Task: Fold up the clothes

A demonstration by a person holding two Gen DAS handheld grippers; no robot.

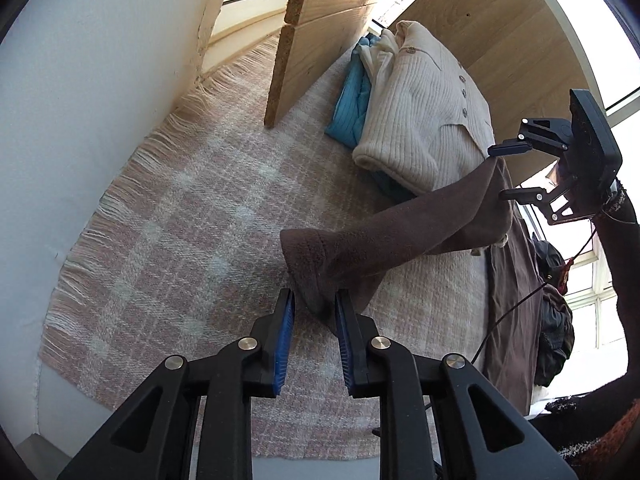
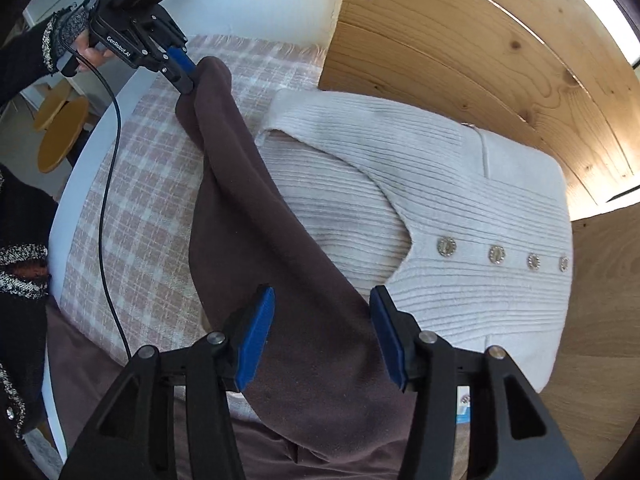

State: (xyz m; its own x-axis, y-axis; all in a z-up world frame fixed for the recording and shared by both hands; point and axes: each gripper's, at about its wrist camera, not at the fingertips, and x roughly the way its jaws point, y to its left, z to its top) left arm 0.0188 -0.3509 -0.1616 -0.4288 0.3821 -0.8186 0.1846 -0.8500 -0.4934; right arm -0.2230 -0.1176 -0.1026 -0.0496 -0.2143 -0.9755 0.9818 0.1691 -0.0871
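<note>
A brown fleece garment's sleeve [image 1: 380,240] [image 2: 240,184] is stretched above a pink-and-white plaid blanket [image 1: 180,220] [image 2: 132,184]. My left gripper [image 1: 314,296] [image 2: 188,76] is shut on the sleeve's cuff end. My right gripper [image 2: 322,292] [image 1: 498,174] stands open, one finger on each side of the sleeve near the shoulder end. The rest of the brown garment [image 1: 512,300] hangs over the bed's edge. A folded cream ribbed cardigan [image 1: 424,120] [image 2: 440,208] with metal buttons lies beside the sleeve, stacked on a blue garment [image 1: 352,96].
Wooden panels [image 1: 312,40] [image 2: 460,60] rise behind the stack. A white wall [image 1: 80,100] borders the blanket's fringe. A black cable [image 2: 106,200] trails from the left gripper across the blanket. Dark clothes [image 1: 556,320] lie beyond the bed edge. Round wooden stools [image 2: 60,136] stand on the floor.
</note>
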